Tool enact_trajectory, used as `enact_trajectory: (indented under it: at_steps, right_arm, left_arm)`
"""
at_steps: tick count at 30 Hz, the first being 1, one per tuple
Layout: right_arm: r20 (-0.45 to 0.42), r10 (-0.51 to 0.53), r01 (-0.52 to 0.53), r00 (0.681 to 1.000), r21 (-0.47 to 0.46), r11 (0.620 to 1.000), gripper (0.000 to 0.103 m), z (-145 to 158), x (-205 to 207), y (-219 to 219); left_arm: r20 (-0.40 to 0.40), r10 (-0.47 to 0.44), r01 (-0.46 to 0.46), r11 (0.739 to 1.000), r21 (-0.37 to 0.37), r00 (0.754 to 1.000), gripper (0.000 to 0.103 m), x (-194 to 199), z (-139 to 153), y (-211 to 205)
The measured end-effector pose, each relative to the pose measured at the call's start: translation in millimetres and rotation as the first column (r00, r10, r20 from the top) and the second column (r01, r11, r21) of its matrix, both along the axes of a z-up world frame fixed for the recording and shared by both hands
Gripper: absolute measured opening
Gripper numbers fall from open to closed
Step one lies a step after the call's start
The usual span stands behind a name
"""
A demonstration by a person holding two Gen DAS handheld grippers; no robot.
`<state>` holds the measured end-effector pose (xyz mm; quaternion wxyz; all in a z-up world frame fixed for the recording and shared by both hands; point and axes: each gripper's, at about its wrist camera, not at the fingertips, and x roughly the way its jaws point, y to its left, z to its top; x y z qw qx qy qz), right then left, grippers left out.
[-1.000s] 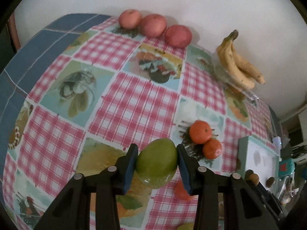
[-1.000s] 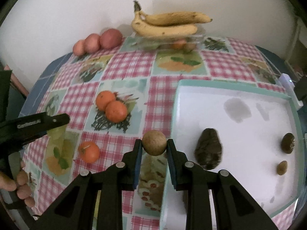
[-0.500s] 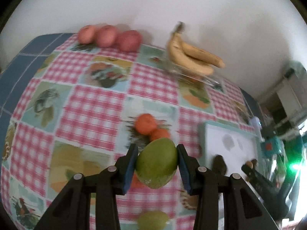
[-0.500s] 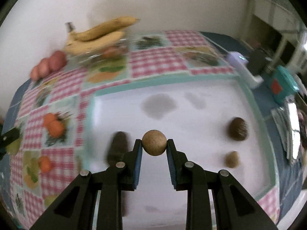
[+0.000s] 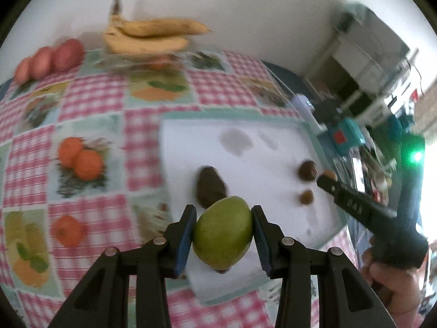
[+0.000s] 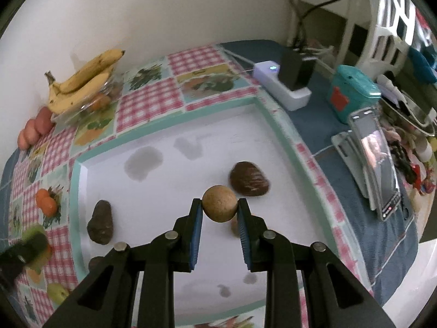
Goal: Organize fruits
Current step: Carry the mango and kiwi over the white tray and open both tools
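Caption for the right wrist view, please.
Right gripper holds a round brown fruit over the white tray, beside two dark fruits.

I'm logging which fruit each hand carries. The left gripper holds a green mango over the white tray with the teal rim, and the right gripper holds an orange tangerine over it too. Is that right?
Not quite. The right gripper holds a round tan-brown fruit, not an orange tangerine, as the right wrist view shows. The rest stands: the left gripper holds the green mango over the white tray with the teal rim.
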<state>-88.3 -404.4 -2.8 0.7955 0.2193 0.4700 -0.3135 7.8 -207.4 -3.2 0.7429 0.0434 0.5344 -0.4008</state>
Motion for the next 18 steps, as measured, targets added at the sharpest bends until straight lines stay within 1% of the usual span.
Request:
enact_trajectory:
  at_steps: [5,7,10,15,18]
  right_arm:
    - [-0.033,-0.031,0.031,0.999,0.014,0.999,0.027,-3.3,-10.7,-11.7]
    - [-0.054,-0.040,0.041,0.998,0.025,0.999,0.027,-9.3,-13.6,-15.2]
    - [-0.085,-0.053,0.057,0.995,0.040,0.998,0.027,-17.9,-16.3,-19.9]
    - [-0.112,-0.076,0.082,0.991,0.049,0.995,0.027,-29.0,-19.6,-25.8]
    - [-0.135,-0.083,0.091,0.987,0.048,0.995,0.027,-35.0,-20.8,-27.9]
  left_arm:
    - [0.006,-0.080,0.080,0.996,0.032,0.997,0.043,-23.4,-12.1,-26.1]
    - [0.025,-0.108,0.106,0.992,0.062,0.994,0.043,-32.5,-18.7,-35.1]
    - [0.032,-0.146,0.142,0.984,0.105,0.989,0.043,-44.3,-29.4,-46.9]
    - [0.044,-0.196,0.188,0.970,0.155,0.980,0.044,-57.0,-41.8,-57.7]
    - [0.044,-0.203,0.192,0.965,0.177,0.978,0.044,-59.1,-47.1,-58.6]
